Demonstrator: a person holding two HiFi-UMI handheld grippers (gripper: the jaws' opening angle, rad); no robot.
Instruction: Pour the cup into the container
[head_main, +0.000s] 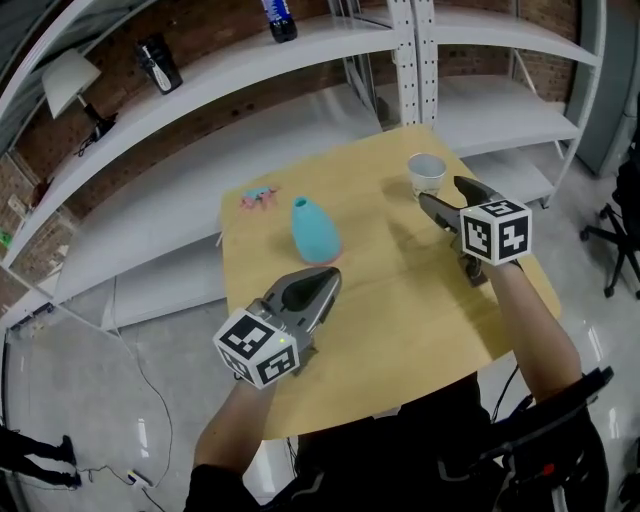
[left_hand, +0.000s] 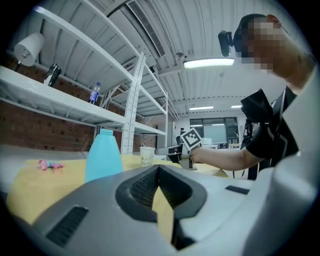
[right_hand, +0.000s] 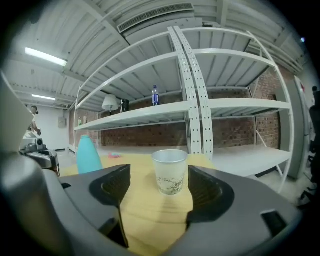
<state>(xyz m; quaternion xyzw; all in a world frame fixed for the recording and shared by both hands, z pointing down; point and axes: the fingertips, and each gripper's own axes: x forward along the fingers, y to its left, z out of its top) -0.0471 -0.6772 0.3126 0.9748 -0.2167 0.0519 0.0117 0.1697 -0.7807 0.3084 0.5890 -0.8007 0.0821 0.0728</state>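
Note:
A white paper cup (head_main: 427, 172) with a faint plant print stands near the far right corner of the yellow table (head_main: 400, 300). A teal bottle-shaped container (head_main: 314, 228) stands upright at mid-table. My right gripper (head_main: 442, 192) is open just short of the cup, jaws level with it. In the right gripper view the cup (right_hand: 170, 171) stands beyond the wide jaws, untouched, with the container (right_hand: 88, 155) off to the left. My left gripper (head_main: 330, 277) is shut and holds nothing, a little in front of the container (left_hand: 103, 152). It also sees the cup (left_hand: 147, 155).
A small pink object (head_main: 258, 197) lies at the table's far left. White metal shelving (head_main: 410, 60) stands behind the table, with a dark-capped bottle (head_main: 280, 18) and a black object (head_main: 160, 62) on it. An office chair (head_main: 620, 235) is at the right.

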